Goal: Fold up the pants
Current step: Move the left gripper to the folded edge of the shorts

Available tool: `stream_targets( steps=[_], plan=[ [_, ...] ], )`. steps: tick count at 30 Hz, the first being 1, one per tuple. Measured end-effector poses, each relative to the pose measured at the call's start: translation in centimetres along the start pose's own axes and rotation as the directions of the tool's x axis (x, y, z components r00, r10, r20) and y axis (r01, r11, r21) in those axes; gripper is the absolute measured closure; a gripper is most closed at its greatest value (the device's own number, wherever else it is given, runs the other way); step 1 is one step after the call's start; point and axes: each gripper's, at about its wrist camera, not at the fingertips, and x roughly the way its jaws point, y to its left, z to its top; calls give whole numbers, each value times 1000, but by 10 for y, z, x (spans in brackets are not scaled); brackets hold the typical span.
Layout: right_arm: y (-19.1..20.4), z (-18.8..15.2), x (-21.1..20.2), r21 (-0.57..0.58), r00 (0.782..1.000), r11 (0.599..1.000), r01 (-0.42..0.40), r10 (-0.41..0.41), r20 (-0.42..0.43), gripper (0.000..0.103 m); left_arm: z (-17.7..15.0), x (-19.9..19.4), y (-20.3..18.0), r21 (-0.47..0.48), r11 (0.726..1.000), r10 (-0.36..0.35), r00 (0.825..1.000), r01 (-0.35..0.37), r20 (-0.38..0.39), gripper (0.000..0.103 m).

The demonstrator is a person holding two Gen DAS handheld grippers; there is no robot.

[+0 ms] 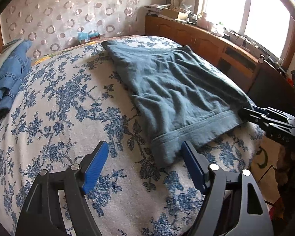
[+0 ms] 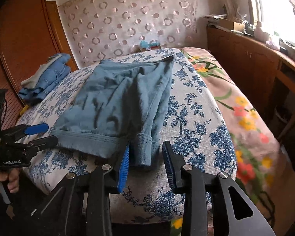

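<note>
Teal pants [image 1: 177, 86] lie folded and wrinkled on the blue-flowered bed cover [image 1: 68, 102], hems toward me. My left gripper [image 1: 144, 144] is open just above the cover, its right finger beside the near hem corner, and nothing is in it. In the right wrist view the pants [image 2: 116, 102] end in a ribbed cuff [image 2: 144, 149] that sits between the pads of my right gripper [image 2: 147, 144]. The left pad touches the cuff and the right pad stands clear, so the jaws are open. The left gripper [image 2: 51, 133] shows at the hem's left corner, and the right gripper [image 1: 249, 111] shows at the hem's right end.
A stack of folded jeans [image 2: 47, 76] rests at the bed's far left. A wooden cabinet [image 1: 206, 39] with clutter on top runs under the window on the right. A pink flowered sheet [image 2: 236, 98] covers the bed's right side. A hand [image 2: 2, 179] holds the left gripper's handle.
</note>
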Motion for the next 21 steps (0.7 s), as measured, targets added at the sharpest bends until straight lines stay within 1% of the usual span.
stream_targets(
  steps=[2,5,6,11,18,21],
  plan=[
    [2,0,1,-13,1000,1000,4,-4,-1,71,1,-2,-3,5,1000,-10,1000,10,7,26],
    [2,-1,3,-19,1000,1000,-7,7,1,73,3,-6,-8,8,999,-40,999,40,21,29],
    [2,-1,4,-21,1000,1000,-6,6,3,73,3,-8,-9,6,999,-50,998,50,26,34],
    [3,-3,4,-39,1000,999,2,-2,13,73,4,-7,-10,-21,996,-90,996,91,27,45],
    [3,-5,4,-47,1000,999,-1,2,18,73,2,2,-11,-28,997,-76,997,76,0,45],
    [2,-6,4,-45,1000,999,-3,4,18,73,2,3,-11,-25,997,-72,997,72,0,45]
  ],
)
